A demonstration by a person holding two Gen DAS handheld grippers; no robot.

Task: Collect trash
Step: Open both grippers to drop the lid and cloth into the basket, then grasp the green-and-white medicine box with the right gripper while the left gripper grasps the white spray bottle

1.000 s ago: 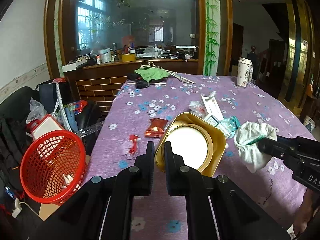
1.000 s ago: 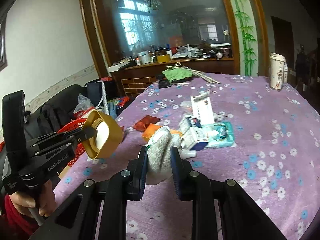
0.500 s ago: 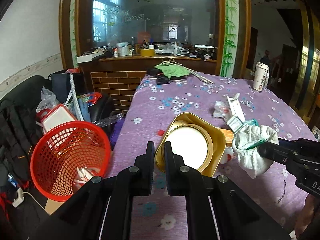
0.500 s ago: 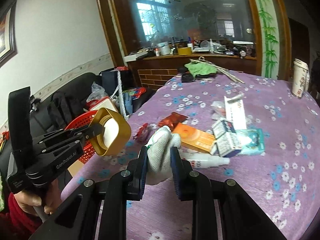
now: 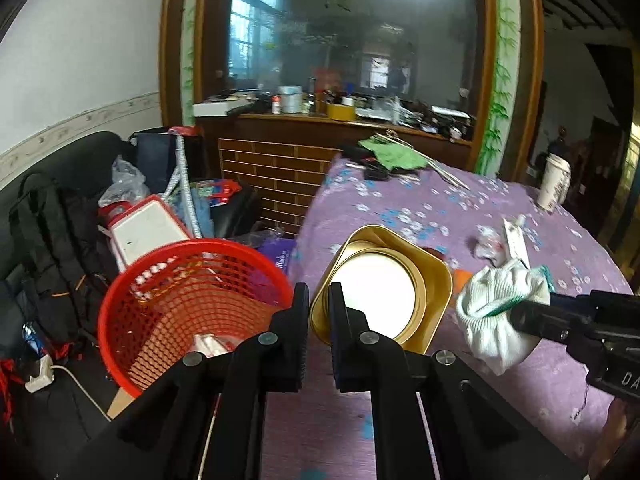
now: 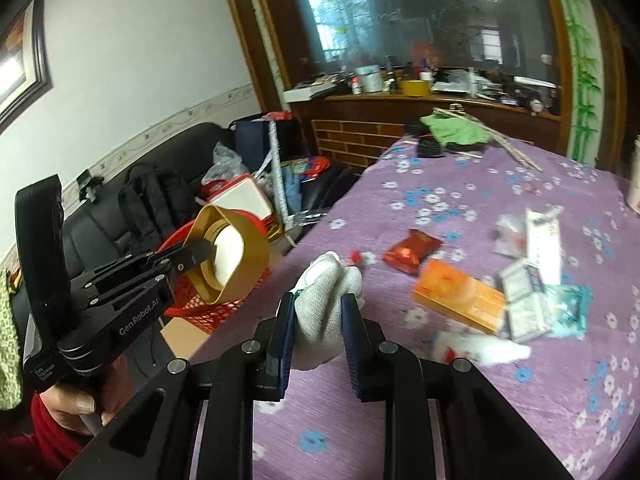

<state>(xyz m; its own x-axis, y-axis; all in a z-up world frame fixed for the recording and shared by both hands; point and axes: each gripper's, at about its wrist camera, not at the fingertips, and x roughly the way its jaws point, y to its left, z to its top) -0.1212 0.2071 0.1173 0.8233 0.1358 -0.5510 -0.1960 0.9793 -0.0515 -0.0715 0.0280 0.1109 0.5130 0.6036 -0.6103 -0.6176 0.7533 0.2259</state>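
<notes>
Beside red basket [image 5: 192, 304], gold tin [image 5: 384, 292] on edge, mouth facing camera

The gold tin [image 5: 382, 288] looks glossy metal. The white glove [image 6: 326, 300] is knitted cloth (rough), the red basket [image 5: 180, 296] perforated plastic.

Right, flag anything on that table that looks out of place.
Loose litter is strewn over the purple tablecloth: an orange box lying askew, a red wrapper, and a white bottle tipped on its side. Everything is blurred, so finer damage can't be judged.

White wall [image 5: 80, 40], black sofa [image 5: 60, 168], glass partition [image 5: 340, 40].
</notes>
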